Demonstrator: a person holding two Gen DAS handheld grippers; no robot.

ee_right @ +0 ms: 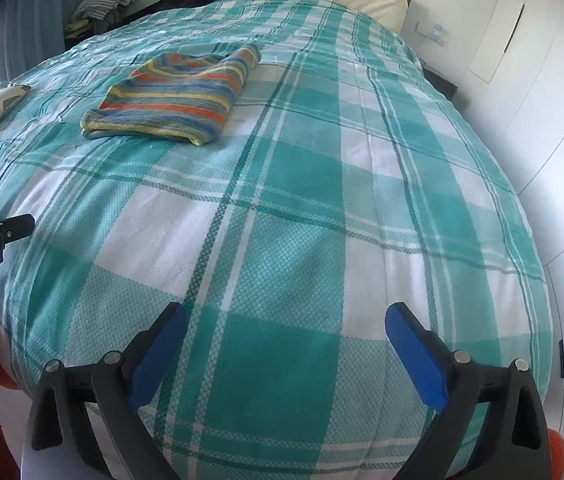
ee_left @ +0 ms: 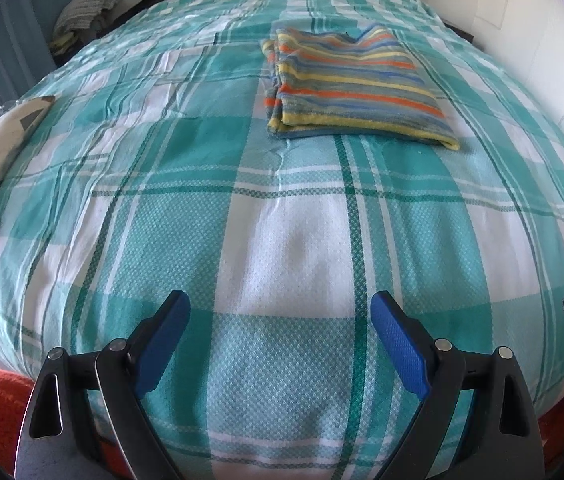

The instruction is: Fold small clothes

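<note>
Striped garment lies folded flat on the bed's teal plaid cover, toward the middle, well ahead of both tools. Left gripper and right gripper hover over the near edge, jaws spread wide, holding nothing.

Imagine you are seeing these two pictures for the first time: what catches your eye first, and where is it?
A folded striped cloth in orange, yellow and blue lies alone toward the far half of the bed. Under it a teal and white checked bedspread fills nearly the whole view. In the foreground, the left gripper and right gripper both stand open, holding nothing.
</note>
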